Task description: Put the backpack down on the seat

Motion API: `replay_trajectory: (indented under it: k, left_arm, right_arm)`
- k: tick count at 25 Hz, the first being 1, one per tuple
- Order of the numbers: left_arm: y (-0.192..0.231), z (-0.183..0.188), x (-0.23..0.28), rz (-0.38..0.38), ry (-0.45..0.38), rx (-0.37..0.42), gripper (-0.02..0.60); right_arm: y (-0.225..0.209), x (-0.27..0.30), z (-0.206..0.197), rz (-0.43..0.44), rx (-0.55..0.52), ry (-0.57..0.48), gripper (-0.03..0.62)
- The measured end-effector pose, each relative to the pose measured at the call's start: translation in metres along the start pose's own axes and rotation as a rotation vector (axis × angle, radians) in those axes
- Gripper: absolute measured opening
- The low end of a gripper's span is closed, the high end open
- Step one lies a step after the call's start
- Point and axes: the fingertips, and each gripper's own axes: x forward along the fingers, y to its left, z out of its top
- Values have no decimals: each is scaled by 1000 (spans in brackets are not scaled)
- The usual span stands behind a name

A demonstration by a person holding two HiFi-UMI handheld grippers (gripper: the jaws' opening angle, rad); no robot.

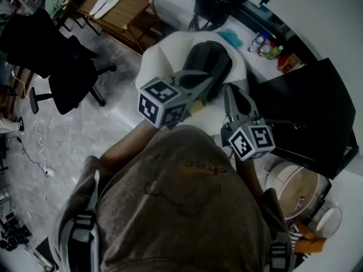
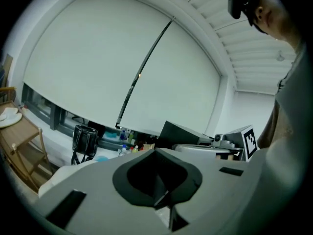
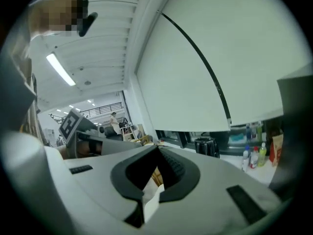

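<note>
backpack (image 1: 209, 61): dark, lying on white seat (image 1: 161, 50), long axis slanting from near left to far right. left gripper (image 1: 195, 89): jaws pressed together, nothing seen between them, tips at the backpack's near end. right gripper (image 1: 229, 98): jaws closed likewise, beside the backpack. cubes bear square markers. bottles (image 1: 266, 44) on sill, labels too small to read. black bag (image 1: 210, 4) beyond the seat.

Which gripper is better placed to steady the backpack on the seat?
Left, probably: the left gripper lies over the backpack on the seat; the right gripper is at its edge.
</note>
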Motion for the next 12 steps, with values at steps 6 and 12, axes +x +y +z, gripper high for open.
replay_trajectory:
  k: [6,12]
  left_arm:
    - [-22,12,-17,-80,-130,109,0]
    - [-23,23,-33,-48,-236,182,0]
  right_arm:
    - [23,-13,26,81,-117,-89,0]
    - [21,-13,28,88,-140,-107,0]
